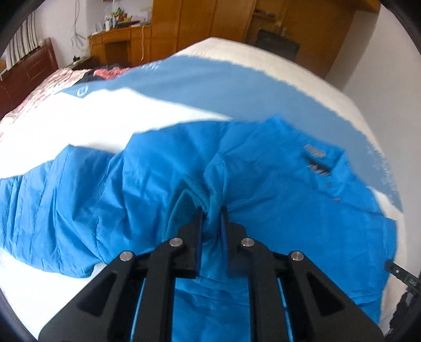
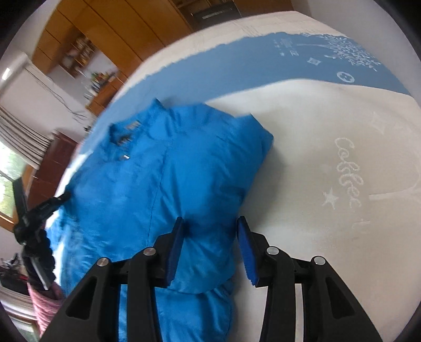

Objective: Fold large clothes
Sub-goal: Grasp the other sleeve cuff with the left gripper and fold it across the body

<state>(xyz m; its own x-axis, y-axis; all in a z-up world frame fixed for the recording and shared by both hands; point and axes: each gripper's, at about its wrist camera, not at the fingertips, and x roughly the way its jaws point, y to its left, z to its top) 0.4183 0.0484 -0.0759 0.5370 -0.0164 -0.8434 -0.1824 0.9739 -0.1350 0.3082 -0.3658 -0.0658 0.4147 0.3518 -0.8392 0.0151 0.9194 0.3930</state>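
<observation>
A bright blue jacket (image 1: 158, 179) lies partly folded on the bed. My left gripper (image 1: 212, 210) is shut on a bunch of its fabric beside a dark ribbed cuff (image 1: 184, 200). One sleeve stretches off to the left. In the right wrist view the jacket (image 2: 163, 168) lies as a puffy bundle with its collar at the far end. My right gripper (image 2: 209, 223) is open, its blue pads (image 2: 175, 247) either side of the jacket's near edge. The left gripper (image 2: 34, 218) shows at the left edge of that view.
The bed has a white and blue printed cover (image 2: 329, 136) with a broad blue band (image 1: 236, 86). A pink patterned quilt (image 1: 52, 84) and dark headboard (image 1: 29, 71) lie at the far left. Wooden wardrobes (image 1: 210, 18) and a desk (image 1: 118, 44) stand beyond.
</observation>
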